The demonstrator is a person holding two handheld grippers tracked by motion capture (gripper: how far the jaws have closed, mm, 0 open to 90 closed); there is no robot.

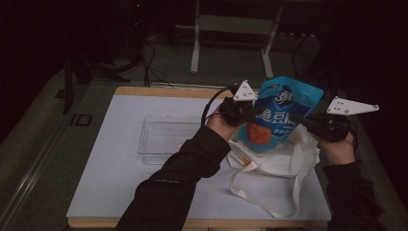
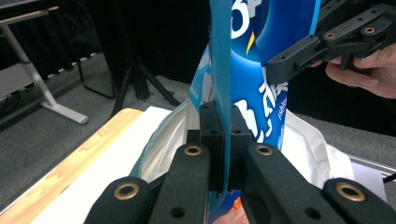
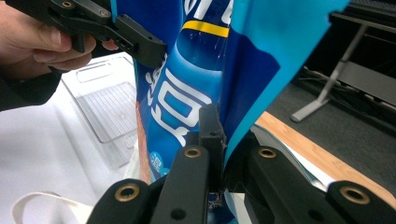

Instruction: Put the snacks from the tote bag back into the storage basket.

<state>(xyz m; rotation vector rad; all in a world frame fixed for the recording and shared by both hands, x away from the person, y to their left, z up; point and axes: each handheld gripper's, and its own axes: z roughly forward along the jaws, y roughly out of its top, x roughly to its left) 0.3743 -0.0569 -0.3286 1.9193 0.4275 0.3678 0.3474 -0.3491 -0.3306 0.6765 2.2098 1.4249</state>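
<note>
Blue snack pouch (image 1: 281, 113) upright over white tote bag (image 1: 276, 166), both grippers (image 1: 250, 111) (image 1: 300, 120) clamped on edges.

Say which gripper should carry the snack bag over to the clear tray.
Left, probably. The left gripper is shut on the blue snack bag on the side facing the clear tray; the right gripper, also clamped, sits farther away.

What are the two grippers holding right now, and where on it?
Both hold the blue snack bag: left gripper clamps one side edge, right gripper the opposite edge, above the white tote bag.

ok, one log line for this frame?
left gripper: shut on snack bag | right gripper: shut on snack bag | bag above tote bag | clear tray: empty
</note>
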